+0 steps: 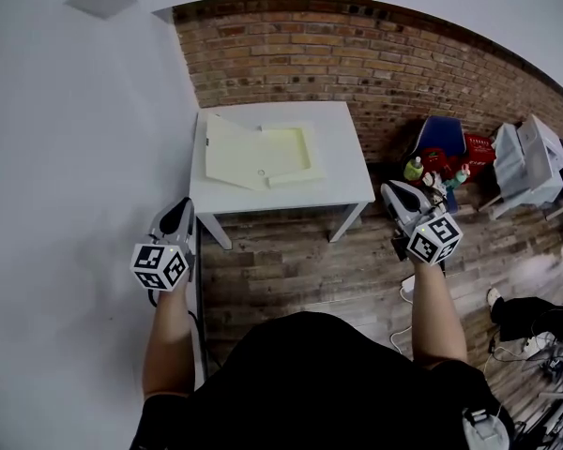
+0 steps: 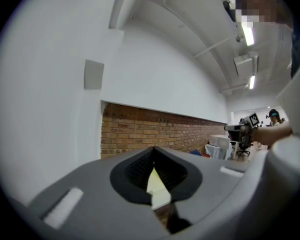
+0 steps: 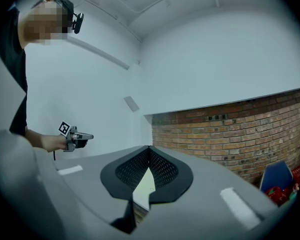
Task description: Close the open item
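Left gripper (image 1: 178, 208): jaws pressed together, nothing between them. Right gripper (image 1: 400, 191): same, tips meeting, empty. Both are held level and aimed at the white table (image 1: 345, 162). Both are well short of it, with the person standing back and a strip of wood floor (image 1: 281, 261) between them and the table's front edge.

Task item: a flat pale-yellow cardboard box (image 1: 263, 153) lying on the table, toward the side by the white wall (image 1: 75, 157). It's fully open. The shallow tray part (image 1: 289, 146) with low walls sits on the right, and what reads as the lid panel (image 1: 227, 153) is spread flat to its left. A narrow flap (image 1: 296, 178) lies along the front. I can't tell if it's attached or loose. Nothing else is on the table.

Progress: nothing done yet, as far as I can see. The box is untouched and neither gripper is near it.

Left to do, my read:
- close the distance to the table
- get a jaw tip under the lid's free edge
- swing the lid over the tray and press it down

Risk: thin card lying flat is hard to get under, and a light box will likely slide. One gripper should probably pin the tray while the other folds.
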`<state>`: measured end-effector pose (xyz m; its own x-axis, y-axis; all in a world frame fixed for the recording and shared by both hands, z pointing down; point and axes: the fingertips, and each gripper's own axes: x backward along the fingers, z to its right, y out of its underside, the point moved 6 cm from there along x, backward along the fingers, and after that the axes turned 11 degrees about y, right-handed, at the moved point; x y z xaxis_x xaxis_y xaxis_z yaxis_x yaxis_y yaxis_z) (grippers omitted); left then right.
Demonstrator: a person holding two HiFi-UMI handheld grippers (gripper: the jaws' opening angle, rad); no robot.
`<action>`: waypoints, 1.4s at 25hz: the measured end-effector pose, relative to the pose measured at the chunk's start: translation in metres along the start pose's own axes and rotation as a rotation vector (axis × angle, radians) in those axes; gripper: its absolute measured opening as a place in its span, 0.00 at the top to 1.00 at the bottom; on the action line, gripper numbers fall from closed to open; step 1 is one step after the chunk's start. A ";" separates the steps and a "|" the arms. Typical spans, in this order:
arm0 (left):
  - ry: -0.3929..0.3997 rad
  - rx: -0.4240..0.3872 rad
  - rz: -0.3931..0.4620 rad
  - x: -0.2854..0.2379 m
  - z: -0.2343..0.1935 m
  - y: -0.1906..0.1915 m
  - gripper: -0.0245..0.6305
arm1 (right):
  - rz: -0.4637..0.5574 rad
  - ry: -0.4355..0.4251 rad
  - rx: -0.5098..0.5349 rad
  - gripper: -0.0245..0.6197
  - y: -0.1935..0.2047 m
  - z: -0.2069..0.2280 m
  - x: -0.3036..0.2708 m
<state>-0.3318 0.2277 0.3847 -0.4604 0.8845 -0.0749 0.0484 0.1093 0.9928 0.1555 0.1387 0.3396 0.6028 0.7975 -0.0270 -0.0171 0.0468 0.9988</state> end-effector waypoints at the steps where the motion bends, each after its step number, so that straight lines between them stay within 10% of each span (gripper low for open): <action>1: -0.001 0.002 -0.002 0.003 -0.004 0.001 0.96 | -0.007 0.001 -0.003 0.96 0.003 -0.004 -0.002; 35: -0.019 -0.010 -0.067 -0.034 -0.039 0.018 0.96 | -0.039 -0.033 -0.193 0.96 0.059 0.018 -0.053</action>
<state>-0.3500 0.1814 0.4085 -0.4452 0.8840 -0.1429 0.0096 0.1642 0.9864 0.1371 0.0880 0.4004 0.6314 0.7731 -0.0613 -0.1440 0.1946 0.9703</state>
